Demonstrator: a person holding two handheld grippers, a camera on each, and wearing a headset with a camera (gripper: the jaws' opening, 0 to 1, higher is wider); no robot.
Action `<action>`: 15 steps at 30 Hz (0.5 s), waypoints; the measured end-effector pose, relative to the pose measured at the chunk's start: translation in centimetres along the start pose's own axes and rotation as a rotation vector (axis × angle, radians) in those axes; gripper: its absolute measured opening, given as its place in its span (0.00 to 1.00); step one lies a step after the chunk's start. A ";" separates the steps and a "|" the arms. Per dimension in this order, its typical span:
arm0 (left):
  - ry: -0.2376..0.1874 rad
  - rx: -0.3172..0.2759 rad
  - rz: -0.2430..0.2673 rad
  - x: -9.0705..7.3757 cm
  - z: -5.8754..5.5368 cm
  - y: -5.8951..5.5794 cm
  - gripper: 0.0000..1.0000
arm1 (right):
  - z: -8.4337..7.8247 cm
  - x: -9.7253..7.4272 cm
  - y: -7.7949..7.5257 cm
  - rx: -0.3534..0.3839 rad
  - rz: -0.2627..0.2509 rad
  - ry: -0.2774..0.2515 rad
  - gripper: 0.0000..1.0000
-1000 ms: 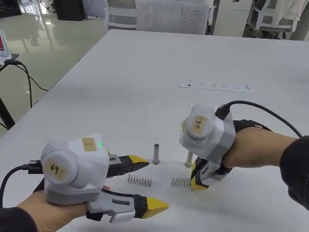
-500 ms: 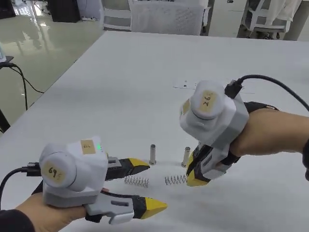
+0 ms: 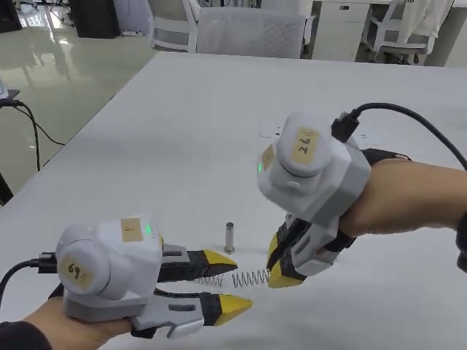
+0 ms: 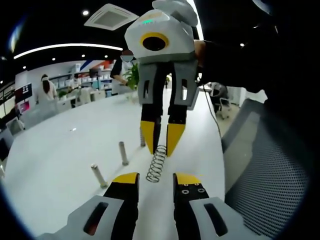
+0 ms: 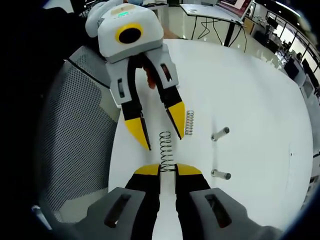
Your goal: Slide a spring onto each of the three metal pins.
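Bright, even indoor light. My white worktop (image 3: pixel 146 146) is nearly shadowless. The glossy floor (image 3: pixel 66 58) mirrors window glare. In the gripper views, ceiling lights (image 4: pixel 65 46) show as a curved glowing strip. Straight lines bow hard toward the edges, and the fingers (image 4: pixel 126 182) of my left gripper (image 4: pixel 156 176) sit close and slightly soft.

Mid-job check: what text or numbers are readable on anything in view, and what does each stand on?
"26": handwritten round label on top of the right tongs.
"69": handwritten end label on the body of the left tongs.
Small tan sticker on the left tongs: marks too small to read.
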State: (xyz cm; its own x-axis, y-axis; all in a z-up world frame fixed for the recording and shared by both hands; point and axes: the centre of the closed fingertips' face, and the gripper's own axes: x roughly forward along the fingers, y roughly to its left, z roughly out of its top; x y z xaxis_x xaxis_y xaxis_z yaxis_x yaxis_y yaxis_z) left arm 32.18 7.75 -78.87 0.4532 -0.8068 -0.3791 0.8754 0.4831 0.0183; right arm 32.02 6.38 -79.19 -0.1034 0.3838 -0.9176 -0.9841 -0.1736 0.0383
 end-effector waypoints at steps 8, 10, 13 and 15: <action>-0.007 0.025 -0.010 0.0 0.2 -0.3 0.08 | 0.4 0.1 0.7 -0.011 0.014 0.012 0.08; -0.006 0.029 -0.013 0.0 0.2 -0.3 0.05 | 0.5 0.0 0.7 -0.011 0.013 0.011 0.08; -0.004 0.030 -0.012 0.0 0.1 -0.2 0.05 | 0.6 -0.2 0.7 -0.008 0.008 0.011 0.08; -0.004 0.030 -0.013 0.0 0.2 -0.3 0.04 | 0.8 -0.4 0.7 -0.009 0.003 0.009 0.08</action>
State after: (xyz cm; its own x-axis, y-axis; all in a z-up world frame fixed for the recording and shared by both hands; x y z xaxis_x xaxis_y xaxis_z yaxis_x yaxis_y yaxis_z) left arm 32.00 7.54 -78.75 0.4424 -0.8142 -0.3761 0.8858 0.4622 0.0414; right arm 31.23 6.84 -78.43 -0.1055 0.3751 -0.9210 -0.9824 -0.1831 0.0380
